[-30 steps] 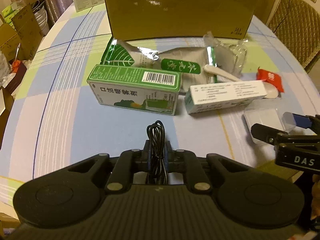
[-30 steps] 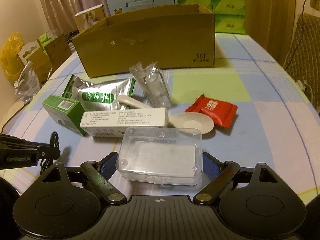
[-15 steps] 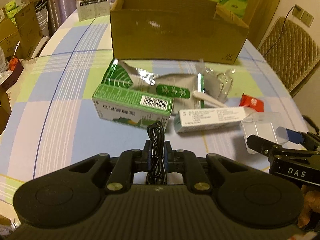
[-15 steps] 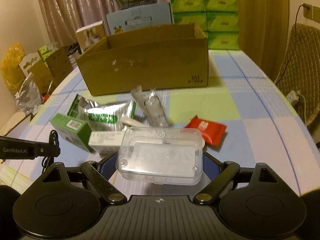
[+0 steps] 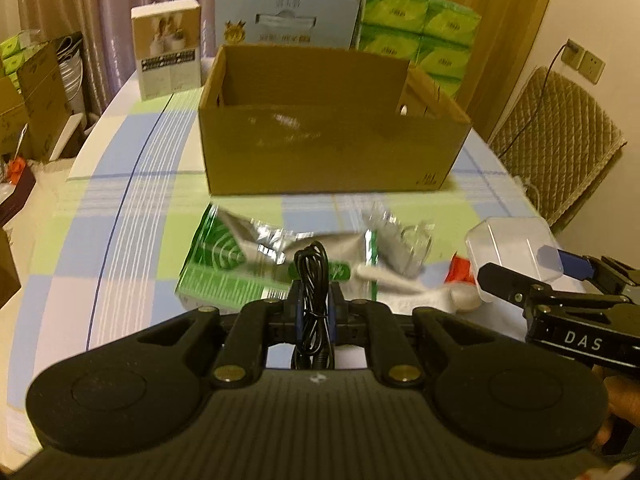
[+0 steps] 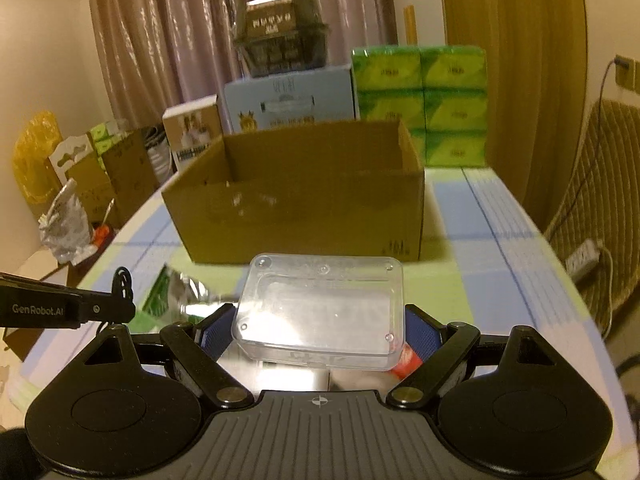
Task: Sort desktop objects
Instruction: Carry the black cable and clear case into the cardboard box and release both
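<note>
My left gripper is shut on a coiled black cable and holds it above the table. My right gripper is shut on a clear plastic box, also lifted; the box also shows at the right of the left wrist view. An open brown cardboard box stands ahead of both grippers on the checked tablecloth; it also shows in the right wrist view. A silver-green foil pouch, a green carton, a crumpled clear bag and a red packet lie below.
Green tissue packs, a blue box and a white box stand behind the cardboard box. A quilted chair is at the right. Cartons stand on the floor at the left. The left gripper shows at the left of the right wrist view.
Both grippers have risen and tilted up with their loads, nearer the cardboard box. The clear box has come off the table. The items on the table have not moved.
</note>
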Available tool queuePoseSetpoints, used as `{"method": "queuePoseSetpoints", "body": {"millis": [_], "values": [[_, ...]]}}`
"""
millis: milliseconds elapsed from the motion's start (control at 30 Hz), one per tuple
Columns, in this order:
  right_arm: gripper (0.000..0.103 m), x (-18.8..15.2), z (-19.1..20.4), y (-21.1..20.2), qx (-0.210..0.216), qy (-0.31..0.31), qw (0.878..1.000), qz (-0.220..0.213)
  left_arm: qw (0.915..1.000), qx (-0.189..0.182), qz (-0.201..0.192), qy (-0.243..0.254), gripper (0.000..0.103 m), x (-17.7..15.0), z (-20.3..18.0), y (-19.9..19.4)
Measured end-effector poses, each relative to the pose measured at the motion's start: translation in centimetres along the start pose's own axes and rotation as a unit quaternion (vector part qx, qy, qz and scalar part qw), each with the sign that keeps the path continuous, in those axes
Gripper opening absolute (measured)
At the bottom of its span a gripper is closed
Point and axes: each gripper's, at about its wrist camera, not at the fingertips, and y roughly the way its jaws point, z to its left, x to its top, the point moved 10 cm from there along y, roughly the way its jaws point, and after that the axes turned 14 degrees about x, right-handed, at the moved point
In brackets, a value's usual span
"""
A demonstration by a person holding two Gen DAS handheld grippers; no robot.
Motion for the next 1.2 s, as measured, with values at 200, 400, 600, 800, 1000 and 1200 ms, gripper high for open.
{"method": "queuePoseSetpoints", "body": {"millis": [200,400,600,800,1000,1200], "values": [[0.085,5.0,-0.9,1.2,0.005,-0.018,1.0,-0.021,0.9998,-0.01,-0.019,0.004,0.008,4.1,-0.5,0.2],[0.085,10.9,-2.5,3.7,0.003,-0.04,0.998,-0.04,0.9986,-0.02,-0.048,0.014,0.008,10.2,-0.9,0.7],[0.085,14.6,-4.5,7.9,-0.001,-0.05,0.998,-0.032,0.9973,-0.03,-0.066,0.012,0.008,16.9,-0.8,2.6],[0.085,17.0,-6.2,12.1,0.001,-0.043,0.999,-0.019,0.9973,-0.045,-0.058,0.002,0.008,21.7,-0.7,6.3],[0.085,17.1,-7.5,15.4,0.0,-0.036,0.999,-0.001,0.9983,-0.047,-0.034,0.001,0.008,23.3,-1.0,10.8],[0.085,16.2,-9.0,17.5,-0.002,-0.025,1.0,0.012,0.999,-0.043,-0.008,-0.006,0.008,22.5,-1.0,15.0]]}}
